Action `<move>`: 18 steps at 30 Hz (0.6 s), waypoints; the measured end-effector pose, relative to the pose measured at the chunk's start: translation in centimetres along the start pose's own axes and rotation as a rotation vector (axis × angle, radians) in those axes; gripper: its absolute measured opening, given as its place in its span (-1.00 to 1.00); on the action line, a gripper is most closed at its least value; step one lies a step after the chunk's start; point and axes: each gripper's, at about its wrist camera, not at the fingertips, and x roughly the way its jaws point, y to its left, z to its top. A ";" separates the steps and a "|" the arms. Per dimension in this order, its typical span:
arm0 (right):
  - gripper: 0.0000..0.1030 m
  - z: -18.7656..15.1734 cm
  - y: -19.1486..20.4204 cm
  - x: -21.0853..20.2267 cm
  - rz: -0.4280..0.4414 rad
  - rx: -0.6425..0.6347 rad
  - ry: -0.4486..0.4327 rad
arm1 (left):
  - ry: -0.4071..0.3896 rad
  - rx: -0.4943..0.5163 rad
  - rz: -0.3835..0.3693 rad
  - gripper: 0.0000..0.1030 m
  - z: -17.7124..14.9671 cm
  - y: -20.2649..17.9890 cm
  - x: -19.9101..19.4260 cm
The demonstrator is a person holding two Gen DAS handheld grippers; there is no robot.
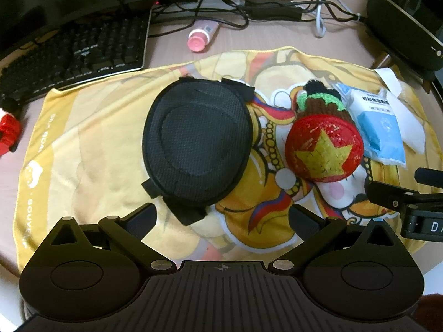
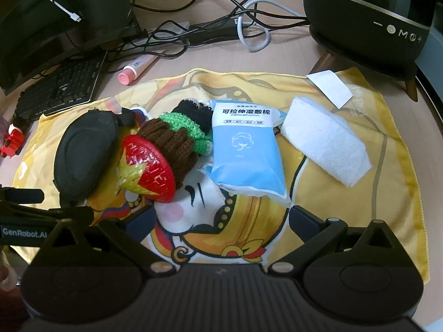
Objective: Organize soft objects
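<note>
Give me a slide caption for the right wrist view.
Open right gripper hovers over a yellow towel holding a blue packet, white pad, knitted toy and black pouch.

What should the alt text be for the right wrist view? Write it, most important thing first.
Open right gripper hovers over a yellow cartoon cloth holding a blue cotton-pad pack, white folded pad, crocheted toy and black pouch. Keyboard and cables lie behind.

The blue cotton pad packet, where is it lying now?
In the right wrist view the blue cotton pad packet lies mid-towel on the yellow towel, between the knitted toy on its left and the white folded cloth on its right.
</note>
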 end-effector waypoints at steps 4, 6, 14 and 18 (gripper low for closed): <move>1.00 0.2 -0.5 0.3 0.001 0.007 -0.002 | -0.017 -0.020 -0.008 1.00 0.4 0.1 0.1; 1.00 0.5 -1.0 0.3 0.005 0.023 -0.017 | -0.043 -0.040 -0.024 1.00 0.7 0.4 -0.2; 0.99 1.0 -3.0 -1.3 0.076 0.078 -0.184 | -0.249 -0.082 -0.200 1.00 2.0 1.0 -2.5; 0.99 1.2 -3.8 -2.3 0.118 0.091 -0.272 | -0.256 -0.081 -0.288 1.00 2.2 0.7 -2.4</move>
